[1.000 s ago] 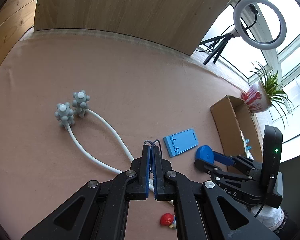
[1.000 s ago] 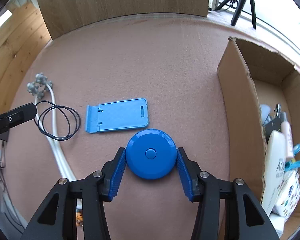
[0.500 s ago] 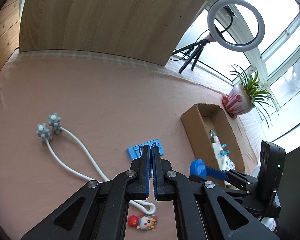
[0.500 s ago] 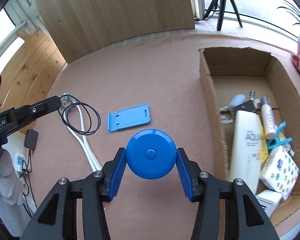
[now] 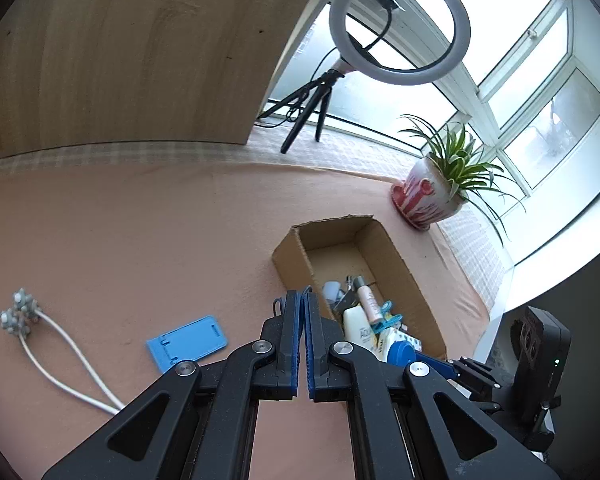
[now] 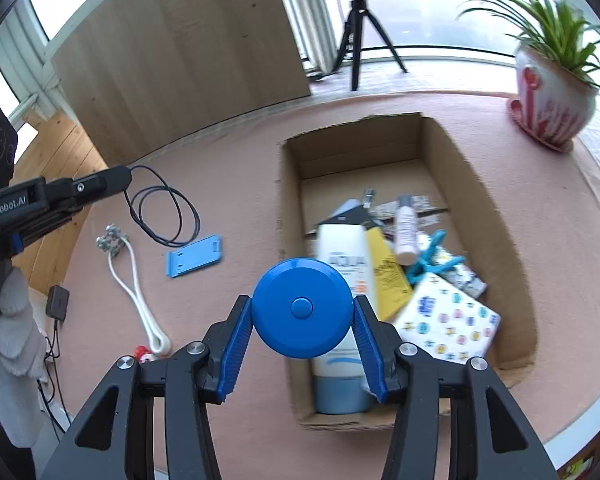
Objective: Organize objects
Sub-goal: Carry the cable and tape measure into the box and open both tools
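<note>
My right gripper [image 6: 302, 314] is shut on a round blue disc [image 6: 296, 280] with a centre button. It hangs above the near left part of the open cardboard box [image 6: 496, 216], over a white sunscreen bottle [image 6: 342, 248]. My left gripper [image 5: 302, 300] is shut on a thin black cable [image 5: 276, 305]. In the right wrist view that left gripper [image 6: 125, 178] is up at the left, and the cable's loop [image 6: 164, 216] dangles from it above the table. A blue phone stand [image 6: 194, 257] lies flat left of the box.
The box holds several items, among them a patterned packet [image 6: 448, 320] and a blue clip [image 6: 430, 254]. A white rope with grey knobs [image 6: 134, 288] and a small red toy [image 6: 142, 354] lie at the left. A potted plant [image 6: 548, 100] and a ring light's tripod [image 6: 356, 36] stand behind.
Both grippers have risen and swung right toward the box. The blue disc left the table beside the phone stand and now hangs over the box. The cable has come up with the left gripper.
</note>
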